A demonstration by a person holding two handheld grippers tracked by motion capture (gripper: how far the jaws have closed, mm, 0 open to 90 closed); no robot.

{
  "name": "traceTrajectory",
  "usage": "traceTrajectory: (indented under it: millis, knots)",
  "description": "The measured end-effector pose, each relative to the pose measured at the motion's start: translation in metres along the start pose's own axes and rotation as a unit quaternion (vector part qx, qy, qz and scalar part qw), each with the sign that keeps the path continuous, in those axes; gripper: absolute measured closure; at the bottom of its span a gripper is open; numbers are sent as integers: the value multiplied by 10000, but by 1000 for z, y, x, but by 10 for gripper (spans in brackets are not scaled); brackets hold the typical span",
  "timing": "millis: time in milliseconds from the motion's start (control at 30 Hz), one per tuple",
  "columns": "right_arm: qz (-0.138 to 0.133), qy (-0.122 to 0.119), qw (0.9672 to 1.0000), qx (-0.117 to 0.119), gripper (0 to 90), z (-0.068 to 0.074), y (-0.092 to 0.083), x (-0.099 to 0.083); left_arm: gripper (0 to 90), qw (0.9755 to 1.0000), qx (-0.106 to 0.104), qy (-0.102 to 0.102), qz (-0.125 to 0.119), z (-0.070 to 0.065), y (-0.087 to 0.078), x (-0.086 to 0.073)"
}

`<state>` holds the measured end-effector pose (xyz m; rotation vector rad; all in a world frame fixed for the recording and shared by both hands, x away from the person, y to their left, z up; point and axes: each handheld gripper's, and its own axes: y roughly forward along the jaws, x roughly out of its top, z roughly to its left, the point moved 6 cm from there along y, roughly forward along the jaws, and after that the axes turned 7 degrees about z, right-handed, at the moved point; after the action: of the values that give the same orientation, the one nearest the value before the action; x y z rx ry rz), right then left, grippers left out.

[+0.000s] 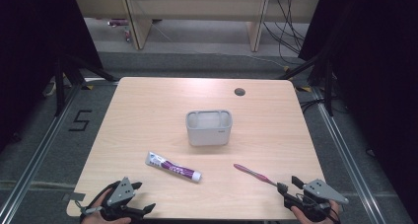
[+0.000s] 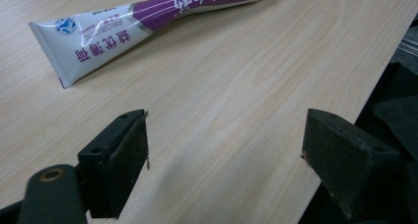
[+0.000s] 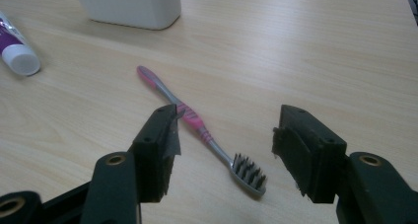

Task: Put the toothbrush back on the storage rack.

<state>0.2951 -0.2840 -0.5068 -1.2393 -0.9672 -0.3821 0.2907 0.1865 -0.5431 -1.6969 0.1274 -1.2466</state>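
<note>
We see left tongs [image 1: 140,197] released over bench [image 1: 148,100] near edge, toothpaste tube [image 1: 172,166] just ahead, right tongs [image 1: 288,183] released w/ pink toothbrush [image 1: 255,174] bristle end between jaws, untouched, grey holder [image 1: 209,128] mid-bench.

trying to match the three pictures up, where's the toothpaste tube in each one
High view: toothpaste tube lies left of centre, near the front of the table.
Left gripper view: top, slanting across.
Right gripper view: white cap end at the left edge.
Shared landmark: the tube's white cap.
</note>
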Motion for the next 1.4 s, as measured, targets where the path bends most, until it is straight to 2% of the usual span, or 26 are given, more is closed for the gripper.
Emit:
traceTrajectory:
  millis: [300,333,400,500,567,600,633,667,700,800,900,1000,1100,1133,1233,1267,1300,1333,1400]
  knots:
    - [137,-15,9998,150,517,7,-3,-3,174,10000,-50,-61,-46,-2,1,1]
    - [100,-28,9999,138,526,8,-3,-3,173,10000,6,31,37,0,0,0]
    - [120,-49,9998,174,551,10,-3,-3,174,10000,15,17,37,0,-1,0]
    - [141,-106,9996,237,626,13,-4,-4,174,9999,-68,-53,-76,-2,0,1]
    - [184,-149,9993,299,684,15,-5,-5,174,10000,-67,-22,-44,-2,0,0]
    - [184,-149,9993,299,684,15,-5,-5,174,10000,-67,-22,-44,-2,0,0]
    - [169,-138,9991,370,708,17,-5,-5,174,10000,-23,47,8,0,0,0]
    - [182,-208,9988,397,756,19,-5,-5,174,10000,-51,-7,-22,-1,-1,0]
    - [182,-208,9988,397,756,19,-5,-5,174,10000,-51,-7,-22,-1,-1,0]
    - [356,-188,9983,433,828,22,-3,-9,174,10000,-33,-9,-20,-1,-1,0]
    - [458,-317,9978,347,861,19,-3,-12,174,10000,-17,-1,-46,-1,0,0]
    - [627,-302,9973,236,896,15,0,-17,174,10000,5,34,25,-1,-1,0]
    - [744,-282,9967,190,900,11,3,-22,174,10000,-59,6,-72,-3,-1,1]
    - [871,-275,9956,224,900,11,5,-24,174,10000,-67,-2,-57,-2,-1,1]
    - [912,-221,9955,157,900,13,8,-25,174,10000,-58,-3,-60,-3,0,1]
    - [907,-429,9949,110,900,9,12,-25,174,10000,-65,14,-35,-3,0,1]
    - [972,-381,9945,124,900,9,14,-26,174,10000,-42,12,-40,-3,0,1]
    - [993,-448,9940,65,900,6,15,-25,174,10000,-42,12,-40,-3,0,1]
    - [971,-433,9943,51,900,5,17,-25,174,10000,-59,23,1,-3,-1,1]
